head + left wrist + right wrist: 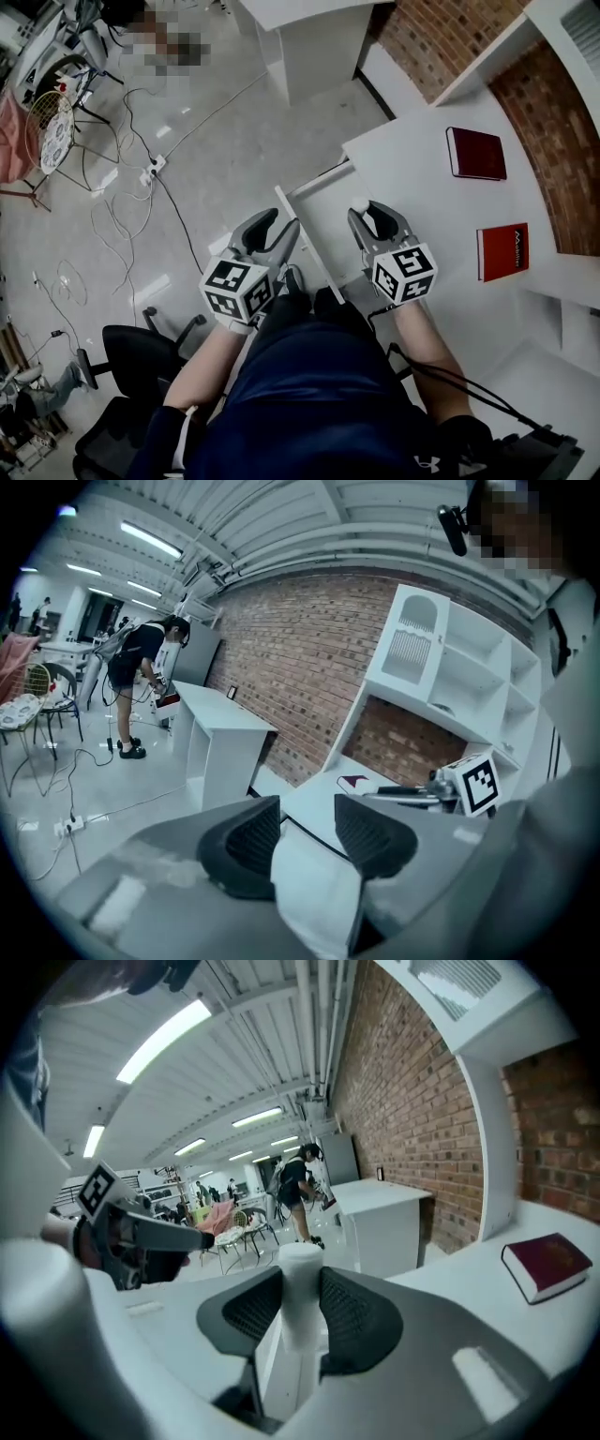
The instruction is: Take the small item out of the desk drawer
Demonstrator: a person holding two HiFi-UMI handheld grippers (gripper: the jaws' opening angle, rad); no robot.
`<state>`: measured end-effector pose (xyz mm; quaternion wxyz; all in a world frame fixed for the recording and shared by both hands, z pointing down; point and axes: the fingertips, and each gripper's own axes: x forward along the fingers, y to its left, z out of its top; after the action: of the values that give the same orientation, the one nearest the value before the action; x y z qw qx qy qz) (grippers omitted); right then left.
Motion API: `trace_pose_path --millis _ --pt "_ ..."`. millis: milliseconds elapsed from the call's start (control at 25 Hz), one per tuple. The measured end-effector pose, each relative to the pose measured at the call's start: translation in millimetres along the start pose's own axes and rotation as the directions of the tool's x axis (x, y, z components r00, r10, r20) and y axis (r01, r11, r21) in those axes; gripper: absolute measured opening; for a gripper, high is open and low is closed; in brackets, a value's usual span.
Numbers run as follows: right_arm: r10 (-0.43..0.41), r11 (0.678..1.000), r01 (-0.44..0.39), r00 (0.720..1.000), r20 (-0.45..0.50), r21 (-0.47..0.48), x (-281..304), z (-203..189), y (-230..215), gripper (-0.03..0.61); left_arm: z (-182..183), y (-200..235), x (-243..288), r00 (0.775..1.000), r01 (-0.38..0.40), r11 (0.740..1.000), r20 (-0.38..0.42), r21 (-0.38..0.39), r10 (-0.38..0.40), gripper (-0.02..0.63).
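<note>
Brick walls stand behind a white desk [422, 159] with two red books [476, 153] lying on it, far to the right. The right gripper [377, 223] is clenched on a small white tube [300, 1279]. The tube stands upright between the two dark pads [253, 1312] and pokes out above them, by the desk's left edge. The left gripper [274, 232] is just left of the drawer's thin white edge [314, 246]. Its jaws are apart and hold nothing.
</note>
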<state>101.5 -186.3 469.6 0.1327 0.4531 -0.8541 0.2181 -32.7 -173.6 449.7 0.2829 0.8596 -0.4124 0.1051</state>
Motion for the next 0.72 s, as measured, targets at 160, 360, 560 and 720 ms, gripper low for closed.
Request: trace_pose_path --millis 160,360,560,720 --pt "0.000 0.999 0.005 0.992 0.123 -0.038 -25 47 14 0.129 10 -8 5 0.999 0.034 0.999 0.013 0.018 -0.034 0.186" --pt "-0.010 0.991 0.043 0.967 0.256 -0.125 -58 97 27 0.129 29 -22 6 0.996 0.079 0.996 0.047 0.028 -0.080 0.186" --pt "-0.046 0.965 0.134 0.933 0.358 -0.225 -88 136 27 0.130 49 -38 7 0.990 0.104 0.993 0.093 0.054 -0.108 0.186" --pt "-0.042 0.969 0.140 0.904 0.426 -0.202 -110 162 27 0.129 64 -47 1 0.986 0.108 0.991 0.123 0.073 -0.117 0.186"
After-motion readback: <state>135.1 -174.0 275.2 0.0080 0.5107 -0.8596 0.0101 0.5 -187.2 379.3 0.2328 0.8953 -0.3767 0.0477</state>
